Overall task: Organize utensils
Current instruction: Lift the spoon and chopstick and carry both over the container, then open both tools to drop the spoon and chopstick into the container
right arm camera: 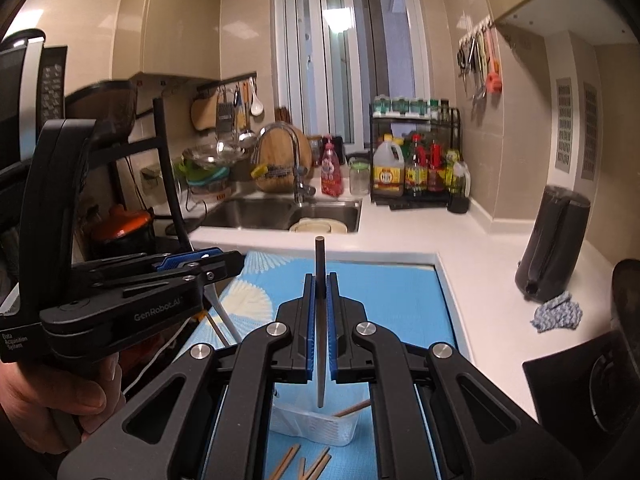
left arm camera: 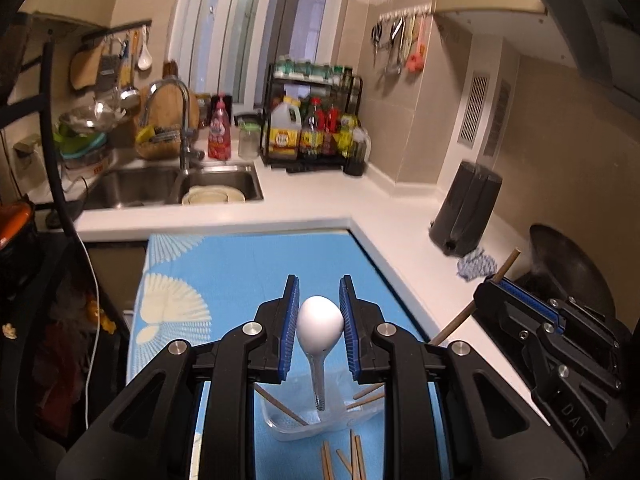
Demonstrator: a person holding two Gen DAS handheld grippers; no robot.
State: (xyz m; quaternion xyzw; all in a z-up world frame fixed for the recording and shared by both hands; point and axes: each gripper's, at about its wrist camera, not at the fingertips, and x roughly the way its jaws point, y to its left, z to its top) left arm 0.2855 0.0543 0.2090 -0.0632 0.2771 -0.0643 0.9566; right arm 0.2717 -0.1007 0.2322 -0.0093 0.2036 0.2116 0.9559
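My left gripper (left arm camera: 319, 312) is shut on the bowl of a white spoon (left arm camera: 319, 326); its metal handle hangs down into a clear plastic container (left arm camera: 280, 428) on the blue mat (left arm camera: 240, 264). My right gripper (right arm camera: 320, 300) is shut on a dark chopstick (right arm camera: 320, 256), held upright, tip pointing down above the clear container (right arm camera: 296, 420). Wooden chopsticks lean inside the container (left arm camera: 280, 404) and several lie on the mat in front of it (left arm camera: 352, 460). The right gripper also shows at right in the left wrist view (left arm camera: 520, 300).
A white L-shaped counter (left arm camera: 400, 224) wraps the mat. A dark knife block (left arm camera: 466, 208), a blue cloth (left arm camera: 478, 268) and a black wok (left arm camera: 568, 268) stand at right. A sink (left arm camera: 160, 188) with a faucet and a bottle rack (left arm camera: 316, 128) are at the back.
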